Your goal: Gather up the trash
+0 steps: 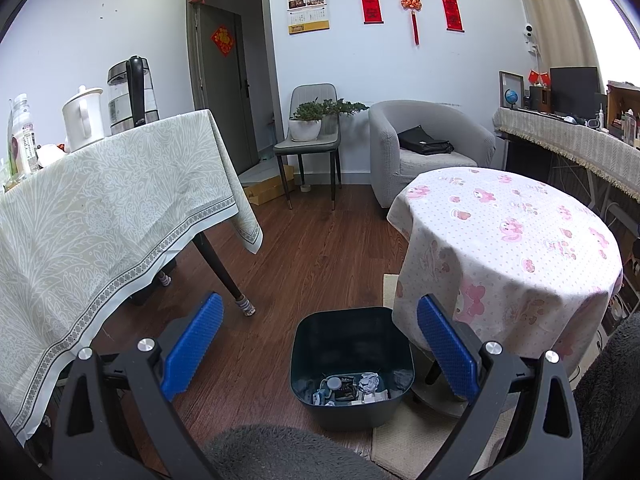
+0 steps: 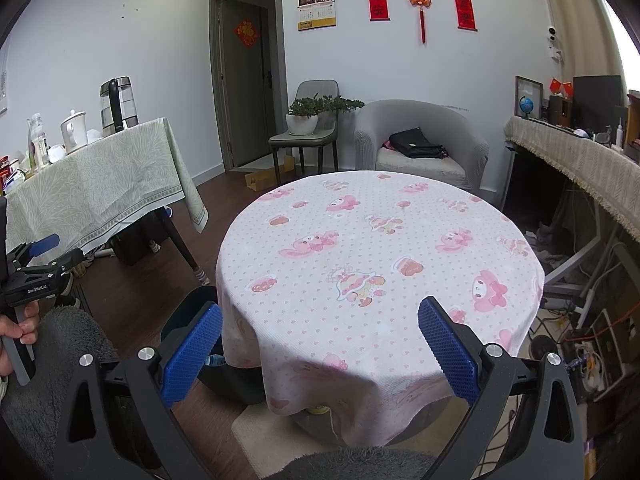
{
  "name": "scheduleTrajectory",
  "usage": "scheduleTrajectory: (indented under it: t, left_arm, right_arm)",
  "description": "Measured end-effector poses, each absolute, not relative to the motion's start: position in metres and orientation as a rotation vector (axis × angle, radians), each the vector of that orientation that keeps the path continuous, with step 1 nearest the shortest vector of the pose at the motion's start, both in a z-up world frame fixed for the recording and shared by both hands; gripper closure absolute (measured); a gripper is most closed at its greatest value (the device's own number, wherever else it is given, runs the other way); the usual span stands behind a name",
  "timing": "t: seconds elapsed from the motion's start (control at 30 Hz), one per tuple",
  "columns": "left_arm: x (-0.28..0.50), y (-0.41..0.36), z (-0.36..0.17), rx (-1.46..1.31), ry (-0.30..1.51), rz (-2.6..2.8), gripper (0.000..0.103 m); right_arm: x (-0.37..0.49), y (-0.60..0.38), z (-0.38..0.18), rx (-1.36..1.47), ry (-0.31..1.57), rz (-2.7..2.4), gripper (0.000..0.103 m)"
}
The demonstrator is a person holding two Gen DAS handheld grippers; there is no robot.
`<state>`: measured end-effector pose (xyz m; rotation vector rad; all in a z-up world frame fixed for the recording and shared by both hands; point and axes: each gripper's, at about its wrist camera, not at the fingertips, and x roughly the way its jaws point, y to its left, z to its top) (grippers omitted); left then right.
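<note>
Black gripper (image 1: 318,344) frames, blue ribbed pads (image 1: 192,346), silver screws (image 1: 146,345), fuzzy grey clothing (image 2: 56,356).

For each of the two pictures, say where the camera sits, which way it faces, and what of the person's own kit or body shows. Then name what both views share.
Left wrist: rides the left tool, open, faces down at the bin beside the round table.
Right wrist: rides the right tool, open, faces across the round table; the left tool and a hand show at the left edge.
Shared: round table, armchair, door.
</note>
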<state>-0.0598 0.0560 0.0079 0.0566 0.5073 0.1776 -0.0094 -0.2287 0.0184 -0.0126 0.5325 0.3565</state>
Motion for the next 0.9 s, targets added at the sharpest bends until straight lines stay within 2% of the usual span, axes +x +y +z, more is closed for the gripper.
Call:
scheduleTrajectory:
  t: [0.9]
  left_arm:
    - [-0.0609,0.0565,0.0062,0.058,0.508,0.184,0.004]
  right_arm:
    - [-0.0092,-0.2286,0.0194,-0.014,0.534,0.356,0.004]
